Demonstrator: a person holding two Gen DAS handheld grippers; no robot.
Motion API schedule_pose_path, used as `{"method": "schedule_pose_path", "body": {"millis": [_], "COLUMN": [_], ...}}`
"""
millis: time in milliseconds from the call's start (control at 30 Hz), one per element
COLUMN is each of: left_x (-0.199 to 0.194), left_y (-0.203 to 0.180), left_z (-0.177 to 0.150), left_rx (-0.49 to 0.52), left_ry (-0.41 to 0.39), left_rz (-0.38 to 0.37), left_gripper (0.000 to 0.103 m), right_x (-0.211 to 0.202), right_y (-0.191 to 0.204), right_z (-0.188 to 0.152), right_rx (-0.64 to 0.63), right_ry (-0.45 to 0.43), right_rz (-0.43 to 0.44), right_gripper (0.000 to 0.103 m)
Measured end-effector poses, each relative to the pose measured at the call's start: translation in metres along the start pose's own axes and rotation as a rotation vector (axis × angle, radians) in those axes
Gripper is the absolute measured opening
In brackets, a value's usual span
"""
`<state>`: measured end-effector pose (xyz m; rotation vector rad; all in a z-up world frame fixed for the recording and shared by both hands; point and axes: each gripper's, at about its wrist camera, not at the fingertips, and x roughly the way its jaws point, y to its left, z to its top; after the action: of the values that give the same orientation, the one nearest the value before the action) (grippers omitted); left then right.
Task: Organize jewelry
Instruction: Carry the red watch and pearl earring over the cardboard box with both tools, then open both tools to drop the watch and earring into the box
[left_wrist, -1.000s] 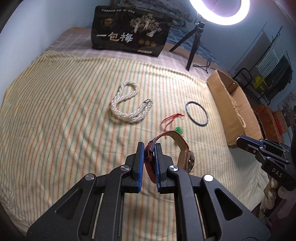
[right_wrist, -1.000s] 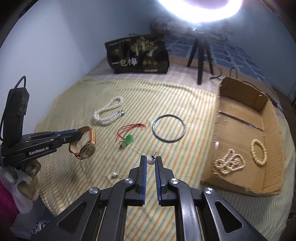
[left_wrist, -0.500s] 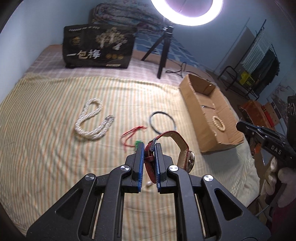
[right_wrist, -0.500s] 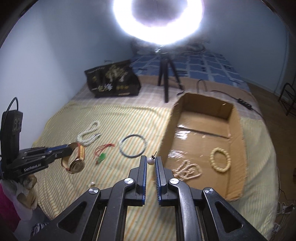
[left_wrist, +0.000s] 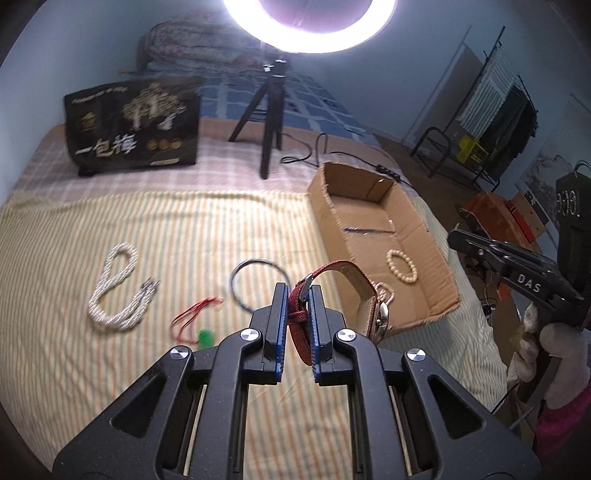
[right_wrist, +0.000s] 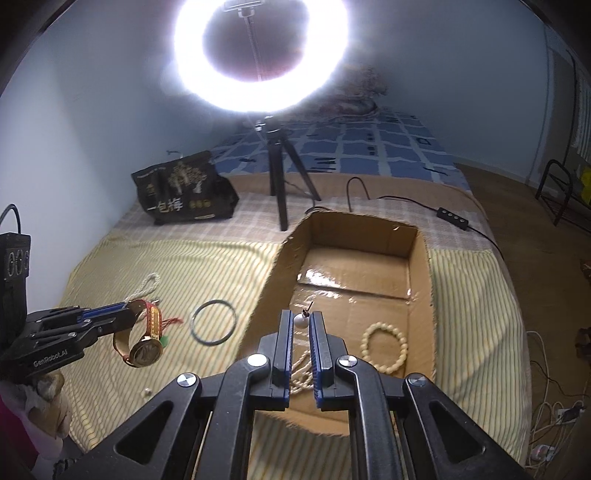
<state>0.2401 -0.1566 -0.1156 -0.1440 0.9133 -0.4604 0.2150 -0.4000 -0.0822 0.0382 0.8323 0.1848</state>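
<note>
My left gripper (left_wrist: 297, 291) is shut on the red strap of a gold wristwatch (left_wrist: 380, 317), held above the striped cloth beside the cardboard box (left_wrist: 439, 299); it also shows in the right wrist view (right_wrist: 146, 350). My right gripper (right_wrist: 301, 317) is shut on a white pearl earring (right_wrist: 300, 322), held over the near part of the box (right_wrist: 421, 266). The box holds a cream bead bracelet (right_wrist: 386, 345) and a pearl strand (right_wrist: 301, 373). On the cloth lie a pearl rope necklace (left_wrist: 114, 291), a dark bangle (left_wrist: 255, 280) and a red-cord green pendant (left_wrist: 199, 328).
A ring light on a black tripod (left_wrist: 267, 122) and a black printed bag (left_wrist: 133, 129) stand at the back. A cable with a switch (right_wrist: 452, 218) runs behind the box. A small pearl (right_wrist: 146, 392) lies on the cloth near its front edge.
Both grippers have moved right toward the box. The right gripper with the earring went from above the cloth to above the box. The left one carried the watch closer to the box.
</note>
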Motion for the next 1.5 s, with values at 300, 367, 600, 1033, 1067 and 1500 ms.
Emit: {"method": "schedule_pose_path", "body": {"millis": [300,367,600,1033,1067,1500], "left_x": [0.034,0.041,0.069,0.106,0.108,0.117], "left_y": [-0.034,-0.040,-0.054,-0.062,-0.063,-0.066], "left_z": [0.024,0.029,0.038,0.041,0.041,0.040], "left_rx": [0.049,0.055,0.065,0.070,0.072,0.091], "left_ry": [-0.005,-0.007,0.006,0.038,0.039,0.042], "left_rz": [-0.021,-0.024,-0.029,-0.017,-0.015,-0.011], "left_gripper": [0.009,0.009,0.009,0.009,0.009,0.009], "right_x": [0.019,0.025,0.047,0.088,0.091,0.103], "right_y": [-0.029,-0.035,-0.055,-0.078,-0.080,-0.089], "right_z": [0.014,0.016,0.024,0.032,0.032,0.032], "right_rx": [0.026,0.031,0.052,0.082,0.084,0.101], "right_ry": [-0.002,0.000,0.010,0.045,0.047,0.058], "right_rz": [-0.023,-0.029,-0.037,-0.057,-0.059,-0.061], "right_gripper": [0.006,0.006,0.006,0.006,0.006,0.007]}}
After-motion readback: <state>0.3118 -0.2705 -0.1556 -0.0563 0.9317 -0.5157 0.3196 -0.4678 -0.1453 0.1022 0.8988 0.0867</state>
